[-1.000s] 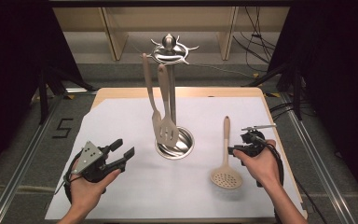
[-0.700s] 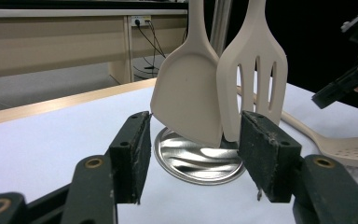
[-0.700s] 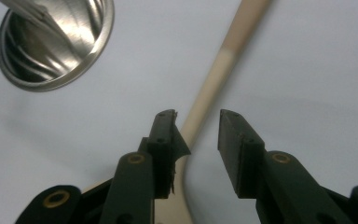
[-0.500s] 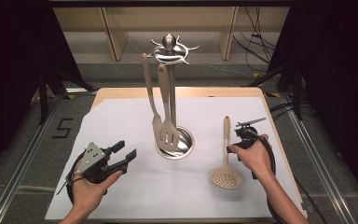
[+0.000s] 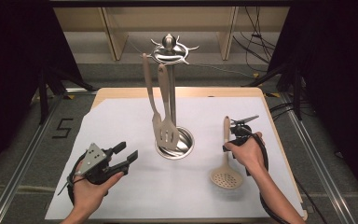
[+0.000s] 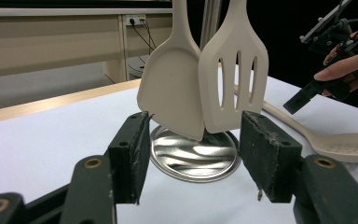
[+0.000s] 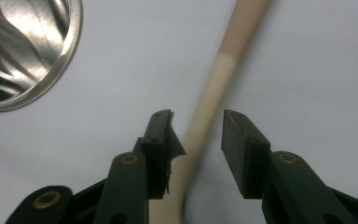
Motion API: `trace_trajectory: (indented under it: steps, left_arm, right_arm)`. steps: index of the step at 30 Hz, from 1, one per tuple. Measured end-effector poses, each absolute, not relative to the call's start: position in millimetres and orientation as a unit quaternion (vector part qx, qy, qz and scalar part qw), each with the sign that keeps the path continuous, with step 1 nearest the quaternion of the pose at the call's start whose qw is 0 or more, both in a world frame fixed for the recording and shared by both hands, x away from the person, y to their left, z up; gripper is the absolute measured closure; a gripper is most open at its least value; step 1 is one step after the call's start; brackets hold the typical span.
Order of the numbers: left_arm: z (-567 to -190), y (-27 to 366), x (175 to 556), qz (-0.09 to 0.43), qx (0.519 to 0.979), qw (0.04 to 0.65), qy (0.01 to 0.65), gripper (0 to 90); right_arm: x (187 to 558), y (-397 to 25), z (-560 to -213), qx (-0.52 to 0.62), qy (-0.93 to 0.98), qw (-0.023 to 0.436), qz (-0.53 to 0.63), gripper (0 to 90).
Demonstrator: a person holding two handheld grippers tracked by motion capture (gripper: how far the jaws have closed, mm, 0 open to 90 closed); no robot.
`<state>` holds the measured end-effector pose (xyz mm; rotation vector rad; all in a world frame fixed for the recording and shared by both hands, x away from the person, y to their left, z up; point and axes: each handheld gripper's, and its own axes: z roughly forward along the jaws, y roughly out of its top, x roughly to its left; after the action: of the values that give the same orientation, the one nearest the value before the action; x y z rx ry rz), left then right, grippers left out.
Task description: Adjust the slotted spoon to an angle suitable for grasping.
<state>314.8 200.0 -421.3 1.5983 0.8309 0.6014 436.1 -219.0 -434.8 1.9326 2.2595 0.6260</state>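
With my right gripper [image 7: 196,135] spread astride the skimmer [image 5: 226,173] handle, I'd lower, centre, then pinch — left gripper [image 6: 193,154] idles open.

Each hand held a black two-jaw gripper. The left gripper [image 5: 121,155] carried a grey three-cornered plate [image 5: 92,155] on top, dotted with small holes, and a black cable [image 5: 72,183] looped from it under the wrist. Its jaws were thick black blocks with worn, frayed pads [image 6: 266,156] and brass-coloured pivot pins [image 6: 93,163]. The right gripper [image 7: 196,140] had the same black jaws and brass pins [image 7: 129,159], a torn pad edge, and a black cable along the forearm. Both forearms were bare, without sleeves.
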Motion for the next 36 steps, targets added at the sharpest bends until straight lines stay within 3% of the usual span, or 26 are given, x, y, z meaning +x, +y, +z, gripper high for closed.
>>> trace_trajectory:
  steps: [9,12,19,23,29,36]
  left_arm:
    - [-417.5,198.3,314.0,0.263,0.677,0.588,0.355,45.0]
    - [-394.2,189.1,307.8,0.279,0.672,0.601,0.330,51.6]
    - [-316.7,161.4,309.5,0.280,0.648,0.655,0.268,78.8]
    - [-274.0,143.4,314.6,0.271,0.635,0.679,0.250,86.8]
    - [-233.7,123.3,330.6,0.279,0.629,0.689,0.229,89.2]
    - [-217.3,110.8,348.6,0.293,0.637,0.676,0.225,89.3]
  right_arm:
    - [439.0,-213.0,-436.4,0.643,0.739,0.050,0.195,62.5]
    - [436.2,-214.8,-430.7,0.632,0.745,0.057,0.205,62.6]
    - [430.7,-221.3,-432.3,0.638,0.742,0.058,0.199,63.0]
    - [429.9,-223.2,-435.6,0.638,0.742,0.052,0.199,63.4]
    - [431.2,-222.8,-437.8,0.631,0.749,0.050,0.196,63.5]
    - [431.1,-218.9,-438.4,0.633,0.745,0.056,0.202,63.6]
